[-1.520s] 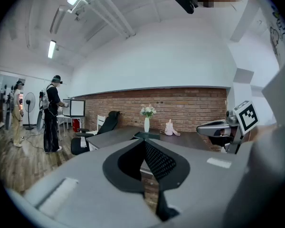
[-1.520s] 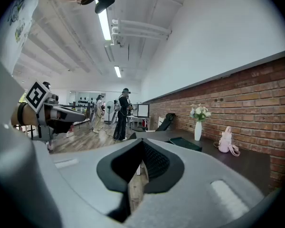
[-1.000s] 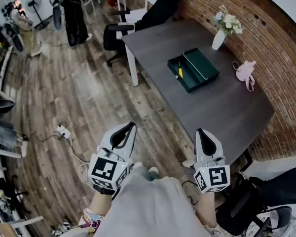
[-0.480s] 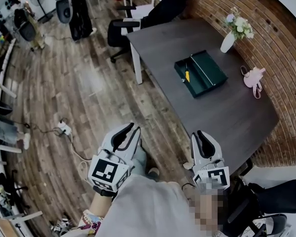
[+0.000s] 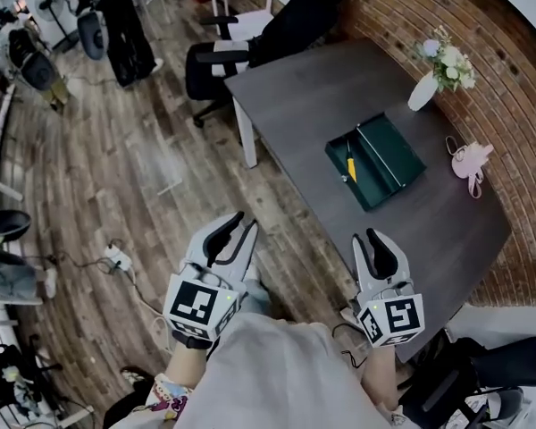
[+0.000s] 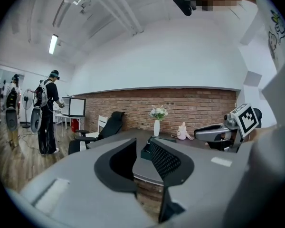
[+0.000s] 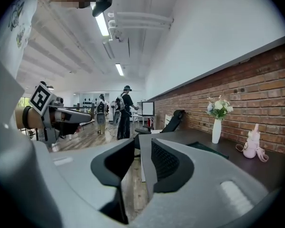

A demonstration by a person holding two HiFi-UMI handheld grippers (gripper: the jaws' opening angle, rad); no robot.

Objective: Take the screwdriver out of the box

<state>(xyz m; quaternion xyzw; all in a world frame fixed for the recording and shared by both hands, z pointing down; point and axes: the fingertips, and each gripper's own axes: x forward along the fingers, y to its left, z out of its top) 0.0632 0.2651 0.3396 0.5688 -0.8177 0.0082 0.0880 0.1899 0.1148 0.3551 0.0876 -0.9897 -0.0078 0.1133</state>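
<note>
Dark grey laminate tops the long table (image 5: 313,105) in the head view. On it, well ahead of you, the flat green box (image 5: 389,155) lies open. The yellow-handled screwdriver (image 5: 349,164) rests inside its left half, untouched. You hold the left gripper (image 5: 242,228) and the right gripper (image 5: 369,238) close to your body, side by side and pointing toward the table. Both are well apart from the box. I judge this a carrying posture for the approach, not yet a reach.

Left gripper view: the left gripper (image 6: 142,147) has its jaws part open, having just been opening. Nothing sits between the pads. Only the distant table and a white vase of flowers (image 6: 156,127) show beyond the gap. Parting the jaws this early looks like preparation for the narrow handle.

Right gripper view: the right gripper (image 7: 142,148) likewise has its jaws part open, just opened further, and holds nothing. The box (image 7: 206,148) lies off to the right of the jaws' line, short of the vase (image 7: 217,131) and a small pink bag (image 7: 251,148) by the brick wall. You will likely need to swing rightward to line up.
</note>
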